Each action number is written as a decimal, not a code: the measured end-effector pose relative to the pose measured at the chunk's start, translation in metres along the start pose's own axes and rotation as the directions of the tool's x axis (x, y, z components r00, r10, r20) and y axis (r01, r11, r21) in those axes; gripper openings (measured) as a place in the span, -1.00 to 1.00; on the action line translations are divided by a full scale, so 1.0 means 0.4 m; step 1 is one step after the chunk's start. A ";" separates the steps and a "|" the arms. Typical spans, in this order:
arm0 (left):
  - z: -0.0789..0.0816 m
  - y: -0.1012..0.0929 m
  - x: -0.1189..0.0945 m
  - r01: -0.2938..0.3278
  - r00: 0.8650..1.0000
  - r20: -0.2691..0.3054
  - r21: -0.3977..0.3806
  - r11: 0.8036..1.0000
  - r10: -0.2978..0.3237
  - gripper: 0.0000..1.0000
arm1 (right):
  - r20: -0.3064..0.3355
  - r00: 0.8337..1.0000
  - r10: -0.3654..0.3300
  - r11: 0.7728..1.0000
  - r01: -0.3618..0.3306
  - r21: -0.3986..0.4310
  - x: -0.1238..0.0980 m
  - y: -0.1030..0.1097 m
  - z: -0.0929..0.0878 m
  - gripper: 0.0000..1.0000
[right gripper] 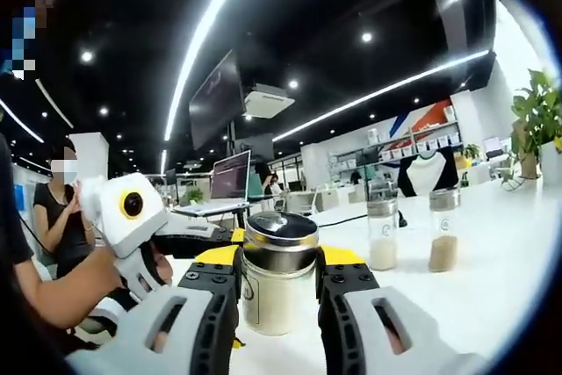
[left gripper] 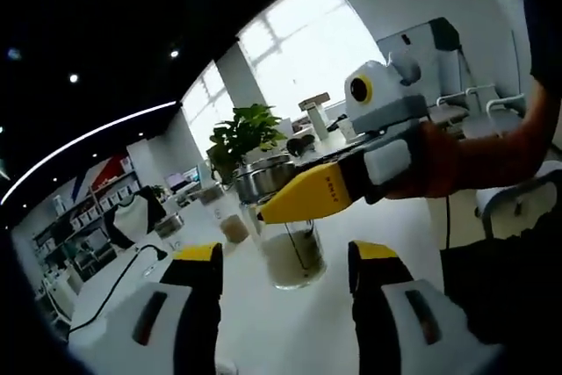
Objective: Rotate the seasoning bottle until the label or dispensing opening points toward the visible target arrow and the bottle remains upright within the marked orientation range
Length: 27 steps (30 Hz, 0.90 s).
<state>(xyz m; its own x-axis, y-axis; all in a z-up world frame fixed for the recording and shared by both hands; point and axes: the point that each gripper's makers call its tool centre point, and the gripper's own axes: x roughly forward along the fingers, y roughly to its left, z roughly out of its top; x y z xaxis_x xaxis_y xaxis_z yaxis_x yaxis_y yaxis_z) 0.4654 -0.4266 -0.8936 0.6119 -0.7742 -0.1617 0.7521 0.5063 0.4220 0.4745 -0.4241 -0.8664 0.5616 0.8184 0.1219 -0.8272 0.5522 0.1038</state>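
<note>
Right gripper view: three seasoning bottles on the white table (right gripper: 509, 243) — one steel-capped bottle (right gripper: 279, 283) at 6 o'clock, pinched between the right gripper's (right gripper: 279, 292) jaws, plus two spare bottles (right gripper: 383, 234) upright side by side at 3 o'clock. Left gripper view: left gripper (left gripper: 285, 261) jaws spread, touching nothing, the held bottle just beyond them at 12 o'clock.

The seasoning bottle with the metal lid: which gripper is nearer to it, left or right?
Right. The right gripper has its jaws on either side of the seasoning bottle, seemingly touching it. The left gripper is open and sits back from the bottle, which stands ahead of its jaws.
</note>
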 end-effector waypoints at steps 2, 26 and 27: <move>0.010 0.007 -0.014 -0.007 1.000 0.009 -0.006 1.000 0.007 0.24 | -0.015 1.000 -0.003 1.000 0.003 -0.012 0.006 -0.006 -0.002 -0.39; -0.012 0.167 -0.149 -0.147 0.978 0.094 -0.330 0.933 0.187 0.99 | -0.154 0.988 0.011 0.997 -0.022 -0.070 0.092 -0.032 -0.095 -0.39; -0.019 0.171 -0.151 -0.152 0.977 0.090 -0.335 0.930 0.192 0.99 | -0.159 0.987 0.014 0.997 -0.026 -0.077 0.096 -0.032 -0.098 -0.39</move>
<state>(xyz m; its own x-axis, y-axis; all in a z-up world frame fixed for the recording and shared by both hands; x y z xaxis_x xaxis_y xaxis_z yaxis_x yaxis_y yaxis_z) 0.4816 -0.3422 -0.8616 0.7206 -0.6933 0.0031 0.6882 0.7158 0.1185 0.5060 -0.3937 -0.9018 0.5402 0.8407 -0.0357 -0.8406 0.5412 0.0240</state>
